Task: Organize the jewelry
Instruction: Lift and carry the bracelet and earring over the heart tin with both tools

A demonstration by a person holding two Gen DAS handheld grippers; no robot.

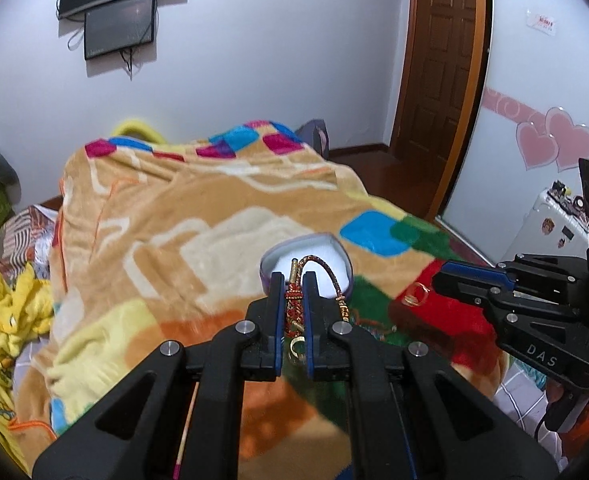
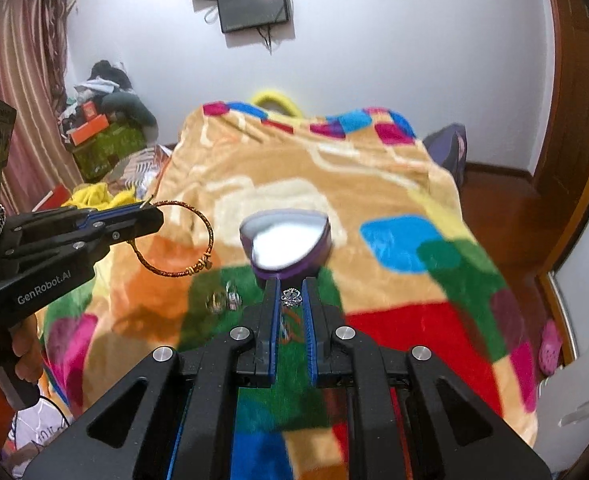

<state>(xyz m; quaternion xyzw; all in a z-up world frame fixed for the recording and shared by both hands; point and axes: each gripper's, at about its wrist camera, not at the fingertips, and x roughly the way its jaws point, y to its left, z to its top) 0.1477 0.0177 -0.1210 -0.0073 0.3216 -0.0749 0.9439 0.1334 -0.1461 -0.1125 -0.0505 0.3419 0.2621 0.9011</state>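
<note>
Above bright patchwork fleece blanket (image 2: 394, 208): left gripper (image 1: 294, 280), fingers clamped on red-and-gold braided cord bracelet (image 2: 174, 240), lifted clear. Right gripper (image 2: 292, 284), fingers pinched on small silver flower-shaped ring (image 2: 291, 296). Beyond both, purple heart-shaped box with white lining (image 2: 286, 240), resting open on blanket. Loose rings (image 2: 224, 298) just beside box.

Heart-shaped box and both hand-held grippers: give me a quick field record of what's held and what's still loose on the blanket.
left hand-held gripper: shut on a red-and-gold braided bracelet, lifted off the blanket
right hand-held gripper: shut on a small silver flower-shaped ring
heart-shaped box: purple wall, white inside, open, on the blanket; nothing visible in it
loose pieces: two rings on the green patch, left of the right hand-held gripper
</note>
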